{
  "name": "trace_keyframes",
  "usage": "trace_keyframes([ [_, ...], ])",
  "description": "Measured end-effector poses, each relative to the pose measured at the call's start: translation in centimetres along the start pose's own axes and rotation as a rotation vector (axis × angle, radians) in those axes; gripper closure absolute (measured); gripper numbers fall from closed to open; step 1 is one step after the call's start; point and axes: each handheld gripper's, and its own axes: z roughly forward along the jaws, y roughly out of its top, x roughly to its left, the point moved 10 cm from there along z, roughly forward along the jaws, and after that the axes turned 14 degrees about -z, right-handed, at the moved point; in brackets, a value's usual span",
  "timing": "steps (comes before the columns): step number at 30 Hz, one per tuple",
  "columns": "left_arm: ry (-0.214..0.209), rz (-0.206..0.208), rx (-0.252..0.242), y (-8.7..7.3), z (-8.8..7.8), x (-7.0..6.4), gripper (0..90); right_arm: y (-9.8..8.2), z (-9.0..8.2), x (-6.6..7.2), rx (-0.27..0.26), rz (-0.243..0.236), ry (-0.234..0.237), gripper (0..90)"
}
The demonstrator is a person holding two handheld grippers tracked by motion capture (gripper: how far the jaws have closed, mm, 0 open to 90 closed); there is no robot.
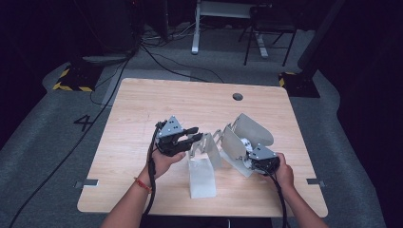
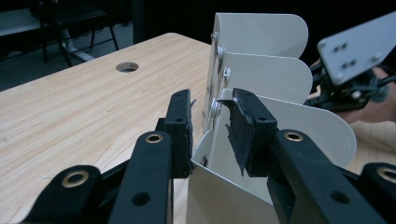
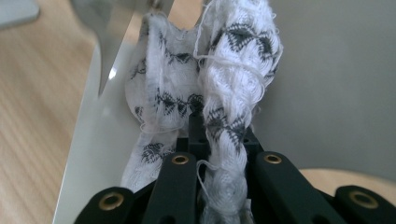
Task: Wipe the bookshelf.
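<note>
We've got the right gripper (image 3: 205, 135) clamped tight on a patterned white cloth (image 3: 224, 79), down between two panels of the metal divider rack (image 1: 247, 135) mid-table. The cloth is light and floppy, so we pinch a bunched fold. The left gripper (image 2: 212, 133) grips the thin, stiff end panel to steady the rack. No labels we can read.

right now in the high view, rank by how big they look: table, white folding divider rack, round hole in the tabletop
1. table
2. white folding divider rack
3. round hole, by far the smallest
</note>
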Motion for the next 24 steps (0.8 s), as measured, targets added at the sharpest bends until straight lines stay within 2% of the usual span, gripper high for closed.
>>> trace_keyframes([
  [3,0.001,-0.001,-0.003,0.0,0.0,0.0,69.6,1.2,-1.4,-1.5,-0.054,0.035,-0.042,83.1],
  [9,0.001,-0.003,-0.004,0.0,0.0,0.0,69.6,3.6,-5.6,-4.9,-0.178,0.102,-0.151,83.1],
  [13,-0.001,-0.005,-0.005,0.0,0.0,0.0,69.6,4.1,-7.8,-6.1,-0.224,0.126,-0.194,83.1],
  [15,-0.001,-0.005,-0.005,0.0,0.0,0.0,69.6,4.0,-8.3,-6.3,-0.237,0.141,-0.195,83.1],
  [18,0.000,-0.013,-0.005,0.0,0.0,0.0,69.6,3.7,-8.0,-6.0,-0.230,0.145,-0.178,83.1],
  [21,0.001,-0.010,-0.006,0.0,0.0,0.0,69.7,2.8,-6.3,-4.6,-0.179,0.113,-0.148,83.2],
  [23,0.002,-0.010,-0.006,0.0,0.0,0.0,69.7,1.8,-4.6,-3.3,-0.123,0.082,-0.109,83.1],
  [24,0.003,-0.010,-0.006,0.0,0.0,0.0,69.6,1.4,-3.8,-2.7,-0.105,0.085,-0.083,83.2],
])
